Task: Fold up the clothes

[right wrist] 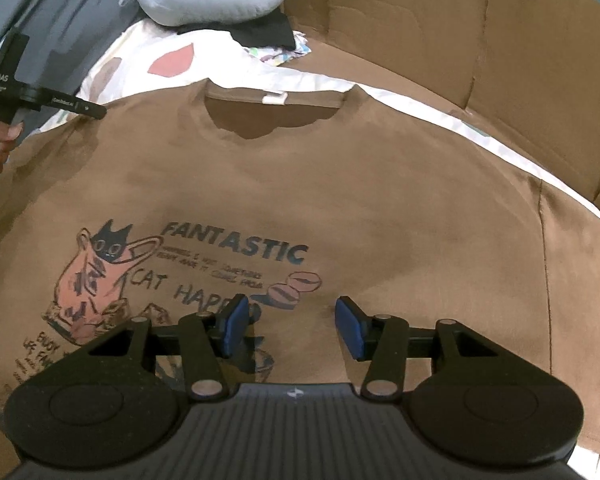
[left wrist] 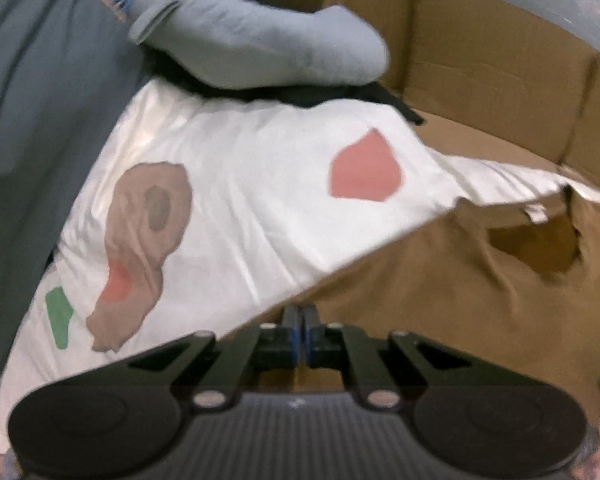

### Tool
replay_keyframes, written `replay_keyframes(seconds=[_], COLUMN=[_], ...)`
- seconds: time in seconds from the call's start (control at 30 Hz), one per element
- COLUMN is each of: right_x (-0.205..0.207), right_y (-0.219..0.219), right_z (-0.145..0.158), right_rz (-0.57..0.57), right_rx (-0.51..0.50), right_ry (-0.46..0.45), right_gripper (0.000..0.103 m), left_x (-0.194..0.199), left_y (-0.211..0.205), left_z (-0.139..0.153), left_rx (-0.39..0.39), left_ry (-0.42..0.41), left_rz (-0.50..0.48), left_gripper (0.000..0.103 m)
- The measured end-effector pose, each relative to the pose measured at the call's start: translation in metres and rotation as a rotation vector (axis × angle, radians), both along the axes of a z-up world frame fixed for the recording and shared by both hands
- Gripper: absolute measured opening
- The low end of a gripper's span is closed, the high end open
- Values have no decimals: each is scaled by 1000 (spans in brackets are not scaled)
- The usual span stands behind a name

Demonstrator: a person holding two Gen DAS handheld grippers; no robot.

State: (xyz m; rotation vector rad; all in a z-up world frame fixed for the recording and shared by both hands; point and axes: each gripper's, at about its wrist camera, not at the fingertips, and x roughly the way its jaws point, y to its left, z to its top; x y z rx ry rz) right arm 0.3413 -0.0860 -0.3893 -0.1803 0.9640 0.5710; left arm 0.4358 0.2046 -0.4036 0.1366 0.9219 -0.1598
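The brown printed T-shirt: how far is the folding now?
Done: the brown printed T-shirt lies spread flat, print up, on the white patterned sheet. In hand: the left gripper is shut at the shirt's shoulder edge; the right gripper hovers open over the print. Left: no fold shows yet.
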Motion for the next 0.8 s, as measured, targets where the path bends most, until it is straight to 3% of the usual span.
replay_keyframes(seconds=[0.3,0.53,0.67,0.8], right_x=[2,-1,-1,1], right_y=[-9,-17,-23,-28], right_z=[-8,1,4,0], right_rz=[-32,-59,-71,-80], right_rx=[-9,10,9,6], right_ry=[19,3,-8,0], right_gripper=[55,55,55,55], left_x=[18,1,0,7], left_y=[4,-25,-54,-71], left_z=[-8,17,7,-10], left_rx=[-8,-52,-49,-34], left_ry=[11,-56,-25,10], left_rz=[76,-30,-124,-147], left_gripper=[3,8,10,10])
